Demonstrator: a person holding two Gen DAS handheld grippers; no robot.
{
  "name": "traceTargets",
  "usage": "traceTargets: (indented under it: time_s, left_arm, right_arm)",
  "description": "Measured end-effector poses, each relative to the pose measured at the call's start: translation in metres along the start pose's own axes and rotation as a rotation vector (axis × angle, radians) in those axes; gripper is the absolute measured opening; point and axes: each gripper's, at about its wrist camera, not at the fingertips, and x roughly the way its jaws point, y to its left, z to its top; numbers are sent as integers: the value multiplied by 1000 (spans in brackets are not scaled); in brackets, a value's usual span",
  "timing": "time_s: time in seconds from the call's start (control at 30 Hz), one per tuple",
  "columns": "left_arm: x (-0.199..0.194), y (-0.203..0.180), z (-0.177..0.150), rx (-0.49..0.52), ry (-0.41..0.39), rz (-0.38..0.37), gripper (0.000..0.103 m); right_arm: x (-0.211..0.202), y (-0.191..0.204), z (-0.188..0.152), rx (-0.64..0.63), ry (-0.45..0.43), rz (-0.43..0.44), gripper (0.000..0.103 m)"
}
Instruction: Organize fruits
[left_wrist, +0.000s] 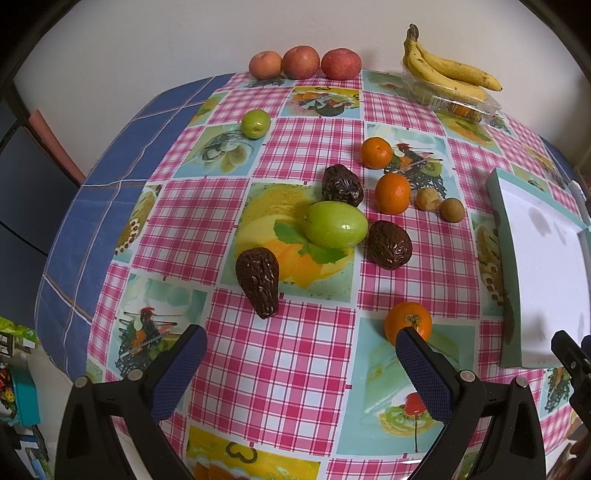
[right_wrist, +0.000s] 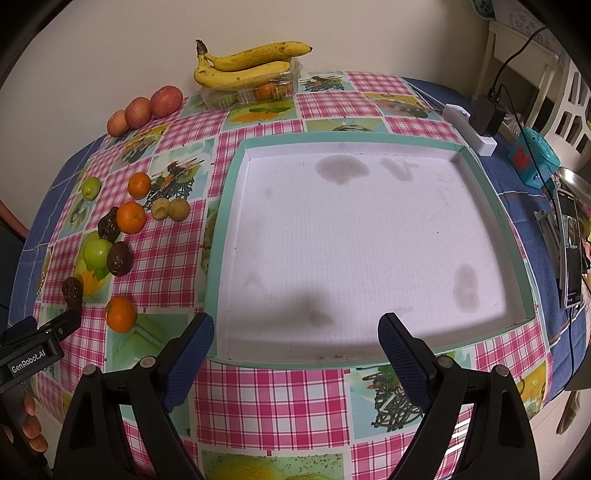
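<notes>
Here the left gripper (left_wrist: 301, 347) hovers low over the checked tablecloth (left_wrist: 273, 369) with its jaws spread wide and nothing between them. Its right finger crosses in front of the nearest orange (left_wrist: 408, 321), though whether it touches that fruit I cannot tell. Beyond lies a loose cluster: a large green fruit (left_wrist: 336, 224) in the middle, with three dark wrinkled fruits around it, one near the gripper (left_wrist: 258, 280), one to the right (left_wrist: 389, 244) touching or almost touching the green one, and one behind (left_wrist: 341, 184). Two more oranges (left_wrist: 392, 194) sit further back to the right, and beside them two small tan fruits (left_wrist: 428, 198). A small green fruit (left_wrist: 255, 123) rests apart to the left. Three red apples (left_wrist: 301, 62) line the wall, and a bunch of bananas (left_wrist: 443, 68) lies on a clear plastic box (left_wrist: 461, 103).

The right gripper (right_wrist: 295, 339) is also wide open and holds nothing. It hangs over the near edge of a shallow white tray (right_wrist: 229, 221) with a teal rim; its floor carries some dark stains. From this view the fruit cluster lies left of the tray, all outside it. At the far right a phone (right_wrist: 569, 251) stands propped, with a white power strip (right_wrist: 469, 125) and black adapter behind the tray.
</notes>
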Motion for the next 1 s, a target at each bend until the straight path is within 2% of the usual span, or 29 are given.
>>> traceTargets:
  time_s: [1.0]
  left_arm:
    - [-3,1,4,-11,7,-57,103]
  right_arm:
    - [1,-3,0,3,9,-6,91]
